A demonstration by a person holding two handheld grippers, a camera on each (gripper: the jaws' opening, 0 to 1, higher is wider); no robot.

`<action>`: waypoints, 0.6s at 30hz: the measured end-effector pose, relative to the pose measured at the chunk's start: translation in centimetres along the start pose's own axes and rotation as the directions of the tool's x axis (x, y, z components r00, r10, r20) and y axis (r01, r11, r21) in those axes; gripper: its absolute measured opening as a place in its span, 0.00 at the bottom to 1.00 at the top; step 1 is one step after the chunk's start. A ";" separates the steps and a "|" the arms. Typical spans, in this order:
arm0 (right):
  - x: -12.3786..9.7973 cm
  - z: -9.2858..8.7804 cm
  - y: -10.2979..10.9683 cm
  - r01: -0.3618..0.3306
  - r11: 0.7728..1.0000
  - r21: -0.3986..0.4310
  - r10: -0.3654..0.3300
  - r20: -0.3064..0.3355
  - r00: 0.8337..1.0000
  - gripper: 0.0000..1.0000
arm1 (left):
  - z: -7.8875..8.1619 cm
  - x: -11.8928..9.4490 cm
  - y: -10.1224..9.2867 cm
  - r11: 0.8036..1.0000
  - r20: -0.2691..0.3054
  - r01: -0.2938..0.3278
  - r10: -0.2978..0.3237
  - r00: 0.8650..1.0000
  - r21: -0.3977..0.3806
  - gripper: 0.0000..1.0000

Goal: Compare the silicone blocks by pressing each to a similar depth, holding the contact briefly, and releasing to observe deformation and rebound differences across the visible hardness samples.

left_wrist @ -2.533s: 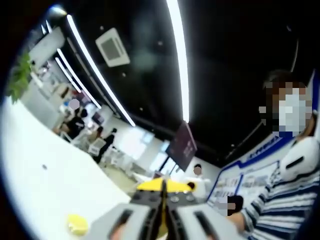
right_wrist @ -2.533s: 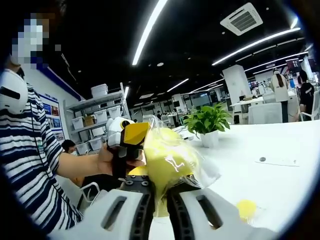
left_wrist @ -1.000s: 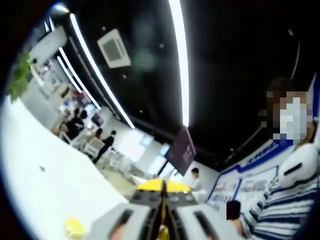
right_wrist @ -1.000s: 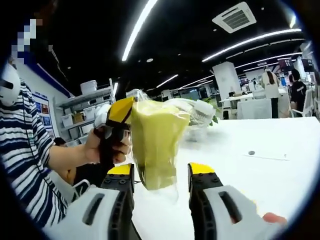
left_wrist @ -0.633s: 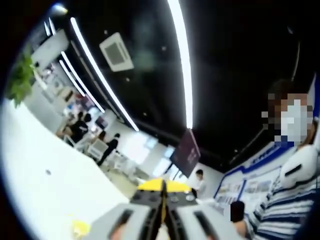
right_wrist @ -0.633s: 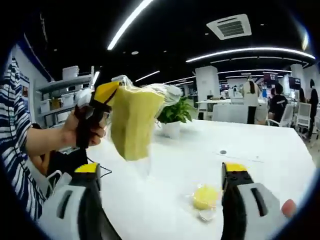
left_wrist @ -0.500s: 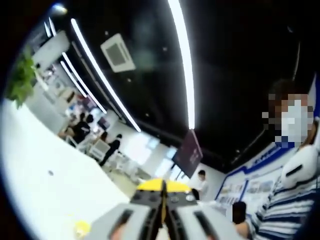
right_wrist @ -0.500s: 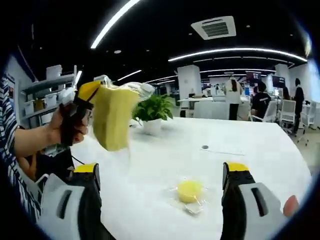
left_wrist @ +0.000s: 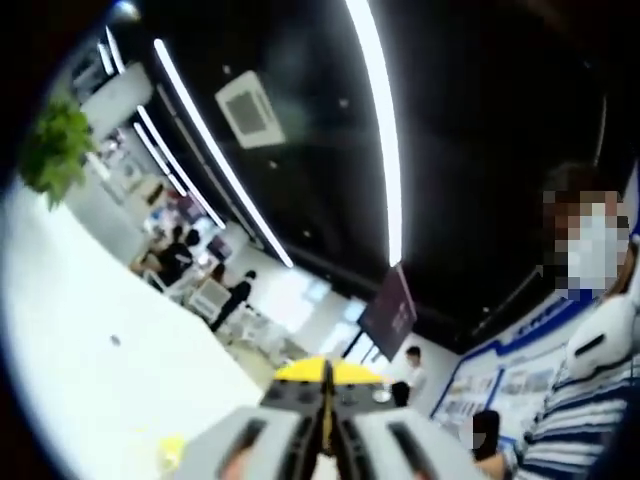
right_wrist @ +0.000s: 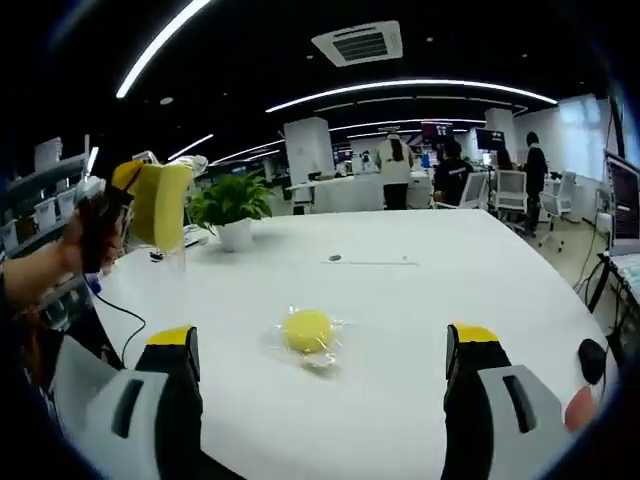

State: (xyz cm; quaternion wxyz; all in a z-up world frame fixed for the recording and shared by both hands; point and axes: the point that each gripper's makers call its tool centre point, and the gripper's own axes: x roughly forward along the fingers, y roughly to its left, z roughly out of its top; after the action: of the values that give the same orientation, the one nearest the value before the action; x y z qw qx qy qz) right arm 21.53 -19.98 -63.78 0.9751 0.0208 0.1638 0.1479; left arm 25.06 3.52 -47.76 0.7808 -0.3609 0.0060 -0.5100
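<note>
My left gripper (left_wrist: 326, 376) is shut, its jaws pressed together and pointing up toward the ceiling. In the right gripper view it (right_wrist: 108, 208) is at the far left in a person's hand, pinching a pale yellow silicone block in a clear bag (right_wrist: 160, 206) that hangs above the table. My right gripper (right_wrist: 322, 338) stands wide open with nothing between its jaws. A round yellow silicone block in clear wrap (right_wrist: 307, 330) lies on the white table (right_wrist: 400, 300) between and just beyond its tips. The same block is a blurred yellow spot (left_wrist: 170, 450) low in the left gripper view.
A potted green plant (right_wrist: 230, 206) stands at the back left of the table. A small dark dot on a paper strip (right_wrist: 335, 258) lies mid-table. A black object (right_wrist: 592, 360) sits by the right edge. The person's striped sleeve (left_wrist: 575, 425) is close. People and chairs fill the office behind.
My right gripper opened wide and let go of the bagged block. Its view then swung away, leaving the left gripper and block farther off at the left. The left gripper stays shut.
</note>
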 end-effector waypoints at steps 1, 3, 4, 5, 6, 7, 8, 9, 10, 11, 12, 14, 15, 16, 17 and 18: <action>-0.2 -0.4 -0.5 0.025 1.000 -0.003 -0.025 -0.009 1.000 0.96 | 0.0 -0.1 0.1 1.000 0.003 -0.003 0.003 1.000 -0.001 0.00; -0.5 -1.0 -1.1 0.054 0.998 -0.028 -0.054 -0.001 0.999 0.96 | 0.1 -0.4 0.4 1.000 0.011 -0.010 0.011 1.000 -0.006 0.00; -0.6 -1.6 -1.4 0.069 0.996 -0.048 -0.070 -0.014 0.997 0.96 | 0.1 -0.5 0.5 1.000 0.016 -0.016 0.016 1.000 -0.008 0.00; -0.8 -2.2 -1.7 0.083 0.995 -0.049 -0.085 -0.041 0.996 0.96 | 0.1 -0.5 0.6 1.000 0.017 -0.017 0.017 1.000 -0.009 0.00; -0.9 -3.3 -1.8 0.081 0.996 -0.039 -0.085 -0.089 0.992 0.96 | 0.0 -0.6 0.7 1.000 0.016 -0.022 0.022 1.000 -0.010 0.00; -1.1 -4.1 -1.8 0.087 0.996 -0.014 -0.088 -0.124 0.988 0.94 | 0.0 -0.7 0.8 1.000 0.017 -0.027 0.027 0.999 -0.010 0.00; -1.2 -4.7 -1.9 0.098 0.995 0.006 -0.096 -0.151 0.984 0.91 | -0.1 -0.8 1.0 1.000 0.015 -0.028 0.028 0.999 -0.014 0.00; -1.3 -5.2 -1.9 0.093 0.996 0.015 -0.089 -0.171 0.981 0.89 | -0.1 -0.9 1.0 0.999 0.015 -0.029 0.030 0.999 -0.015 0.00; -1.3 -5.5 -2.0 0.088 0.996 0.013 -0.084 -0.177 0.981 0.90 | -0.2 -1.0 1.2 0.999 0.013 -0.034 0.034 0.999 -0.015 0.00; -1.5 -5.6 -2.2 0.100 0.995 0.012 -0.097 -0.176 0.980 0.90 | -0.3 -1.1 1.2 0.999 0.011 -0.035 0.035 0.999 -0.016 0.00; -1.6 -5.6 -2.2 0.098 0.995 0.004 -0.096 -0.170 0.981 0.90 | -0.3 -1.2 1.3 0.999 0.011 -0.037 0.038 0.999 -0.016 0.00; -1.8 -5.8 -2.3 0.102 0.995 -0.007 -0.101 -0.182 0.978 0.91 | -0.4 -1.6 1.6 0.999 0.011 -0.044 0.044 0.999 -0.020 0.00; -1.9 -6.1 -2.4 0.104 0.995 -0.010 -0.104 -0.200 0.974 0.91 | -0.4 -1.8 1.9 0.998 0.015 -0.052 0.052 0.999 -0.022 0.00; -2.0 -6.3 -2.4 0.104 0.995 -0.006 -0.103 -0.211 0.972 0.91 | -0.4 -1.9 2.1 0.998 0.016 -0.058 0.058 0.998 -0.023 0.00; -2.0 -6.3 -2.5 0.104 0.995 -0.002 -0.102 -0.209 0.972 0.90 | -0.5 -2.2 2.5 0.997 0.017 -0.066 0.067 0.998 -0.033 0.00; -2.1 -6.5 -2.6 0.105 0.995 0.000 -0.102 -0.212 0.972 0.90 | -0.5 -2.4 2.9 0.997 0.022 -0.076 0.077 0.997 -0.034 0.00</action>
State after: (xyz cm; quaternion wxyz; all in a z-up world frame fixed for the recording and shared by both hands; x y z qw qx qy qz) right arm 18.28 -23.14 -69.47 0.9584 0.0021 0.2681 0.0974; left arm 26.00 5.82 -50.61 0.7936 -0.3792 0.0193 -0.4754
